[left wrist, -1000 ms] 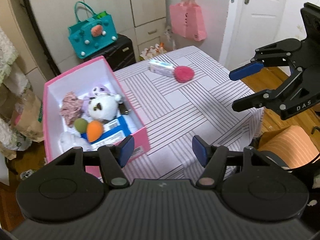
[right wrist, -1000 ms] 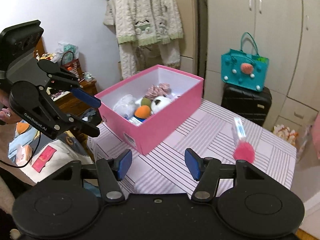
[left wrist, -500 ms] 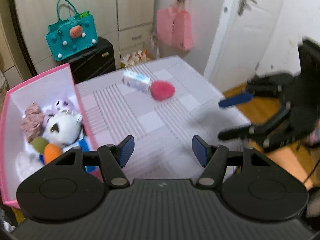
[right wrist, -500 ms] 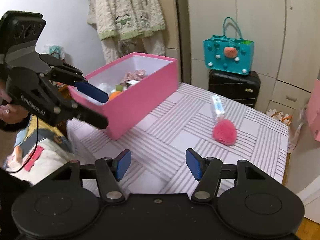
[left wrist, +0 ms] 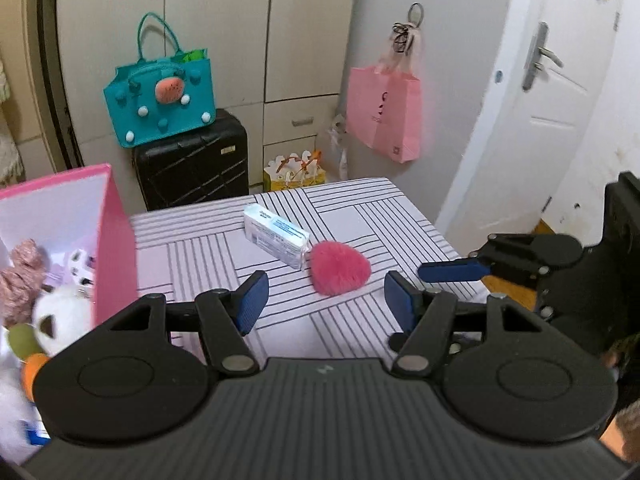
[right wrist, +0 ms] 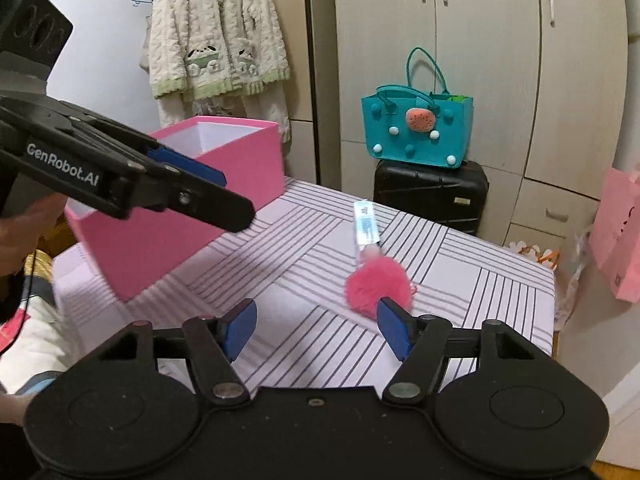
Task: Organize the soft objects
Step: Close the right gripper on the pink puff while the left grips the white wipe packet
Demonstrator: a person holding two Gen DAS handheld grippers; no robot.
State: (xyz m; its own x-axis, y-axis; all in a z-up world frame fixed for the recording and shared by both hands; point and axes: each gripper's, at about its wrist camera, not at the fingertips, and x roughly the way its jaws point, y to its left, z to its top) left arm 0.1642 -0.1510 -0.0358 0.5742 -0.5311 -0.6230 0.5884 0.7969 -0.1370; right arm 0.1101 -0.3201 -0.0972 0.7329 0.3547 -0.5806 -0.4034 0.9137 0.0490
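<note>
My right gripper (right wrist: 316, 328) is opening, left gripper (left wrist: 322, 300) spread, both empty; I'd probably snag the tissue pack (left wrist: 276, 236) touching the pink pompom (left wrist: 340, 268)

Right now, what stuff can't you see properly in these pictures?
- Pink box contents: hidden by its wall in the right wrist view.
- Toys in that box: cut off by the left wrist view's left edge, partly blurred.
- Tissue pack print: too small to read.
- Pink pompom: its near edge is covered by the right gripper, whose jaws are opening, empty.
</note>
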